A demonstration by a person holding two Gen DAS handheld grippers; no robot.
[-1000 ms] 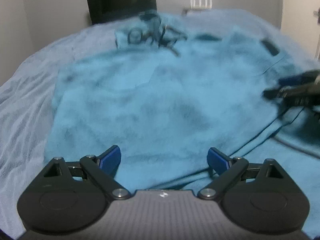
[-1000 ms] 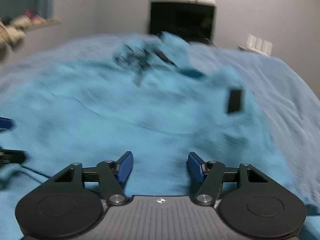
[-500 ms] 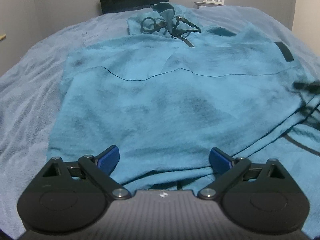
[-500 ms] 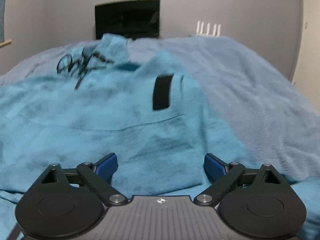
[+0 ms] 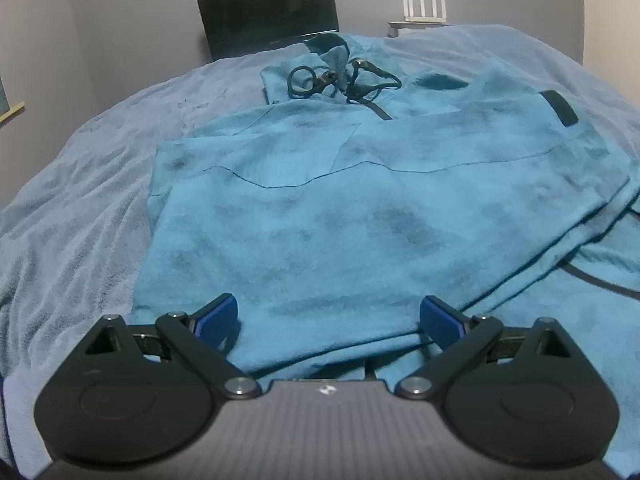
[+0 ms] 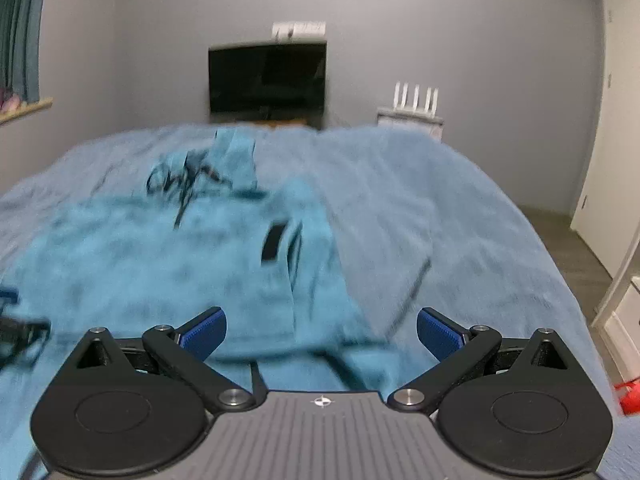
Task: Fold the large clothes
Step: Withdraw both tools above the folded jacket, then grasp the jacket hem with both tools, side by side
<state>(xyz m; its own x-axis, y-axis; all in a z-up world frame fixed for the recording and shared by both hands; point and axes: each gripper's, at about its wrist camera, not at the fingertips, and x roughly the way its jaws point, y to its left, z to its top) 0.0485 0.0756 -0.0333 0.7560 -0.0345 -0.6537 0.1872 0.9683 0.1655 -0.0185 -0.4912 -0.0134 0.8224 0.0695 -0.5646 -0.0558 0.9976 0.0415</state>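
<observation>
A large teal hoodie (image 5: 320,208) lies spread on the bed, partly folded over itself, with dark drawstrings (image 5: 344,80) tangled at its hood and a black patch (image 5: 559,107) on the right side. My left gripper (image 5: 329,312) is open just above the near hem, with only flat cloth below its blue pads. My right gripper (image 6: 320,326) hangs over the hoodie's (image 6: 160,264) right edge; its jaws are opening wide and nothing is between them. The black patch (image 6: 274,242) lies ahead of it. The left gripper (image 6: 12,320) shows at the far left edge.
A grey-blue blanket (image 6: 420,208) covers the bed around the hoodie. Beyond the far end stand a dark screen (image 6: 267,76) and a white router (image 6: 416,98). A white door (image 6: 616,120) and bare floor are at the right, with a red object (image 6: 632,396) low down.
The right gripper rose and drew back to the right over the hoodie's edge, its jaws spreading wide. It left the left wrist view. The left gripper stayed put, open.
</observation>
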